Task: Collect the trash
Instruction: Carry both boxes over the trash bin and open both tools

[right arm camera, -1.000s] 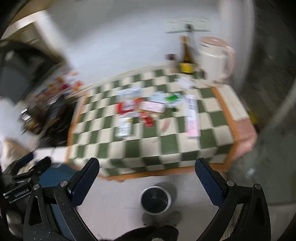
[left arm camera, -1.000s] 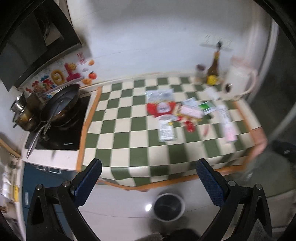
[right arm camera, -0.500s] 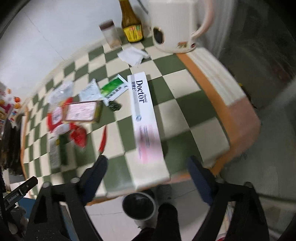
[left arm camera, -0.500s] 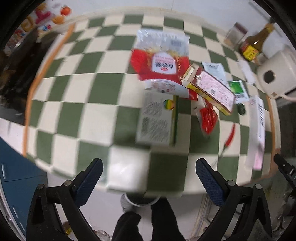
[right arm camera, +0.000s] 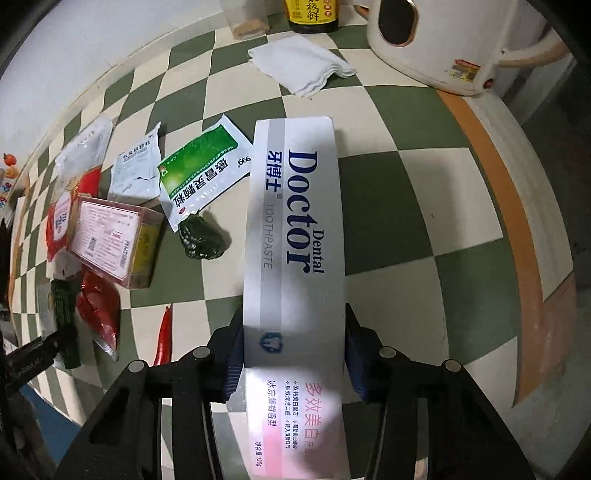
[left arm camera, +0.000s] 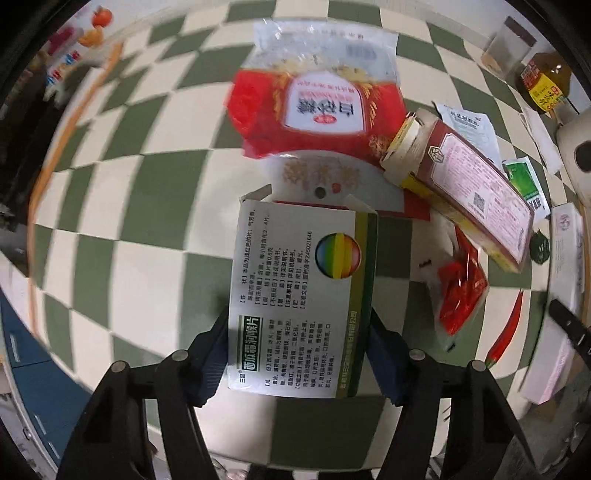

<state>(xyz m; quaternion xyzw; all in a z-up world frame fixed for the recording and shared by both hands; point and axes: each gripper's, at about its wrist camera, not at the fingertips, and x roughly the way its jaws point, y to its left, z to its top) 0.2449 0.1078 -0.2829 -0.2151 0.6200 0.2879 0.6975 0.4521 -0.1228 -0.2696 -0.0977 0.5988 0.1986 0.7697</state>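
In the left wrist view my left gripper [left arm camera: 297, 332] points down at a white and green medicine box [left arm camera: 299, 280] lying on the checkered counter [left arm camera: 155, 221]. Its jaws are closing, the near end of the box is between them, and both blue pads [left arm camera: 212, 354] lie against its long sides. In the right wrist view my right gripper [right arm camera: 293, 325] is closing on a long white "Doctor" toothpaste box [right arm camera: 295, 229], which hangs over the counter's [right arm camera: 406, 206] front edge. Its pads [right arm camera: 356, 354] touch the box's sides.
More litter lies around: a red and white bag [left arm camera: 317, 96], a pink carton [left arm camera: 476, 181], a red sachet [left arm camera: 460, 291], a red chili [right arm camera: 164, 332], a green sachet [right arm camera: 201, 173], a dark green lump [right arm camera: 201, 240]. A folded cloth [right arm camera: 301, 66], a sauce bottle [right arm camera: 312, 14] and a cream kettle [right arm camera: 443, 40] stand at the back.
Both grippers dropped from high above the floor down to the counter. Each went from wide open to closed in around a box: left on the medicine box, right on the toothpaste box.
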